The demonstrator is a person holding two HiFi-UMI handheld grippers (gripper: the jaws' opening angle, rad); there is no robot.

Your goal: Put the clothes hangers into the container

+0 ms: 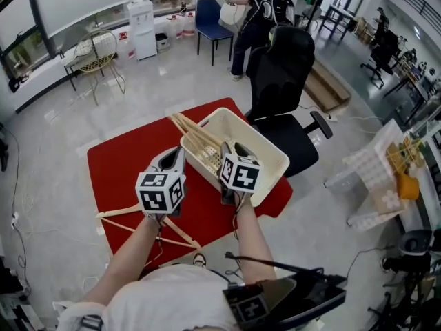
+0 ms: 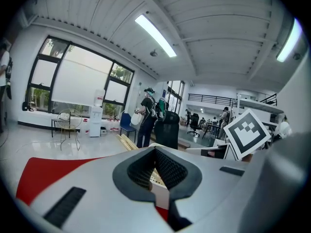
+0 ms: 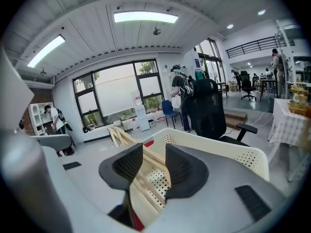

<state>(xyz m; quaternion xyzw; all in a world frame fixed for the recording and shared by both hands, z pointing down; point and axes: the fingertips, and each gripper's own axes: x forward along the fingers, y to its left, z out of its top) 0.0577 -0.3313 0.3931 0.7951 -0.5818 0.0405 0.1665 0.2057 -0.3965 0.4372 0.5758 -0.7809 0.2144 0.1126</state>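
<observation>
A white perforated basket point(image 1: 275, 150) stands on the red mat point(image 1: 117, 164), and several wooden hangers point(image 1: 196, 135) lie in it with their ends poking over its far left rim. One more wooden hanger point(image 1: 116, 216) lies on the mat at the near left, partly under my left forearm. My left gripper point(image 1: 176, 156) hovers beside the basket's near left corner, shut and empty point(image 2: 155, 150). My right gripper point(image 1: 231, 149) is over the basket's near rim, open and holding nothing point(image 3: 154, 152). The hangers point(image 3: 121, 135) in the basket point(image 3: 233, 152) show beyond its jaws.
A black office chair point(image 1: 286, 81) stands right behind the basket. Farther back a person point(image 1: 251, 5) stands near a blue chair point(image 1: 210, 19). A wire chair point(image 1: 100, 57) is at the far left and a white rack point(image 1: 379, 178) at the right. Cables trail on the floor.
</observation>
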